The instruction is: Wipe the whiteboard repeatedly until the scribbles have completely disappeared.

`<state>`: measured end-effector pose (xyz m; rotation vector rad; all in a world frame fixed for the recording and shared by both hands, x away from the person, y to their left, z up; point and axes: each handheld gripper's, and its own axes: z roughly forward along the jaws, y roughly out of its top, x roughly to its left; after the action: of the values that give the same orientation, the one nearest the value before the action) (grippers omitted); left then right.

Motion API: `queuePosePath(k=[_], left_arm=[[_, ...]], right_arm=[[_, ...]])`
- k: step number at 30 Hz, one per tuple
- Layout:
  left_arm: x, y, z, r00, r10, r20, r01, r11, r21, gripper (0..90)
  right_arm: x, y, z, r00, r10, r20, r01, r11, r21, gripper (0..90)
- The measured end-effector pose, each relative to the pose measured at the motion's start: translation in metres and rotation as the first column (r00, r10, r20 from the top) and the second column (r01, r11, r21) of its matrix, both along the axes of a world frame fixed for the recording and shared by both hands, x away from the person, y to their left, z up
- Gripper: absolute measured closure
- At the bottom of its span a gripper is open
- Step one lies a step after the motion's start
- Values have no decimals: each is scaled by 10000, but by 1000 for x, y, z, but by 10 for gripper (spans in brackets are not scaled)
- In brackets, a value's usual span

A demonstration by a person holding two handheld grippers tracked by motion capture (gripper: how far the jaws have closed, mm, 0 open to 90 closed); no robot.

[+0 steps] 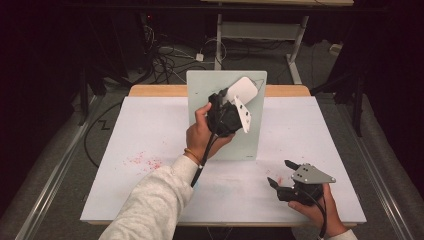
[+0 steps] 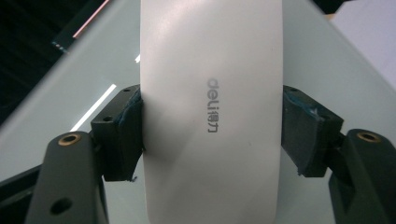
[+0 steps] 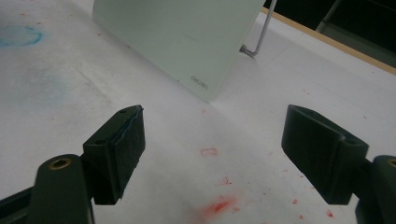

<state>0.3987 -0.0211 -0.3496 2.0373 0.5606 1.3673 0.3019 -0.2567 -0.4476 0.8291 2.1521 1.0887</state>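
Note:
A pale green glass board stands tilted on a wire stand at the middle of the table. My left gripper is shut on a white oblong eraser and holds it against the board's upper part. In the left gripper view the eraser, printed "deli", sits clamped between both pads, with the board behind it. My right gripper rests low at the table's front right, open, nothing between its jaws. The right gripper view shows its gap over bare table and the board's lower corner.
The white table top carries red marker smudges at the left and red specks under the right gripper. A faint blue ring lies nearby. The board's wire stand leg juts out behind. Cables lie on the floor beyond.

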Motion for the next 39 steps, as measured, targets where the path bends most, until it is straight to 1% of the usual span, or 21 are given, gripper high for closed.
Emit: queuePosePath(k=[3,5,6,7,9,10,12,14,15,16,17,19,21,24,25,27,29,33,35,36,39], left_arm=[[-5,-8,-14,9999,-158,-27,158,9992,355,291],[-6,-9,-16,9999,-158,-33,159,9992,359,291],[-6,-9,-17,9998,-181,-64,183,9993,336,291],[-5,-5,-13,9990,-364,-241,369,9992,172,291],[-5,-2,-10,9992,-313,-244,317,9994,137,291],[-2,12,-3,10000,-37,-83,37,10000,-1,291],[0,33,5,9994,133,-313,-156,9972,-730,291],[2,52,8,9983,544,-195,-560,9941,-932,291],[2,52,8,9983,544,-195,-560,9941,-932,291],[1,69,7,9973,690,-264,-719,9888,-1308,291],[0,74,4,9963,816,-278,-846,9871,-1358,291],[-4,79,-6,9949,984,-232,-1006,9872,-1239,291],[-7,82,-19,9946,1027,-144,-1037,9863,-1284,291],[-12,79,-30,9935,1138,-42,-1136,9882,-1023,291],[-12,79,-30,9938,1114,-52,-1113,9887,-1000,291],[-10,84,-26,9955,932,-196,-949,9876,-1251,291],[-8,89,-19,9944,1053,-117,-1059,9854,-1334,291],[-3,103,-8,9938,1105,-72,-1101,9780,-1773,291],[-2,106,-8,9942,1074,-54,-1067,9779,-1796,291],[-3,111,-10,9944,1053,-53,-1045,9775,-1831,291],[-7,112,-22,9947,1021,-70,-1017,9778,-1834,291]], right_arm=[[0,0,0,10000,15,10,-15,10000,-32,222],[-1,0,1,10000,28,34,-28,10000,-21,222],[-1,0,1,10000,17,55,-17,10000,-24,222],[-1,0,1,10000,21,52,-21,10000,5,222],[-1,-1,2,10000,1,55,-2,10000,35,222],[-1,-1,2,10000,9,64,-9,10000,32,222],[-1,-2,2,10000,-29,53,28,10000,65,222],[-1,-2,1,10000,-29,49,29,10000,45,222],[-1,-2,1,10000,-38,50,37,10000,54,222],[-1,-2,1,10000,-48,68,47,10000,40,222],[-1,-2,2,10000,-48,72,47,10000,43,222],[-1,-1,2,10000,-25,60,25,10000,37,222],[-1,0,1,10000,-5,38,5,10000,-7,222],[-1,1,0,10000,7,-17,-7,10000,-54,222],[-1,2,-1,10000,14,-24,-14,10000,-69,222],[-1,2,0,10000,9,-29,-9,10000,-38,222],[-1,1,0,10000,30,51,-29,10000,-88,222],[-1,-1,1,10000,-27,67,28,10000,-52,222],[-1,-2,1,10000,-25,41,25,10000,-16,222],[-2,-2,1,10000,-11,49,11,10000,-4,222],[-2,-1,1,10000,30,55,-29,10000,-20,222]])
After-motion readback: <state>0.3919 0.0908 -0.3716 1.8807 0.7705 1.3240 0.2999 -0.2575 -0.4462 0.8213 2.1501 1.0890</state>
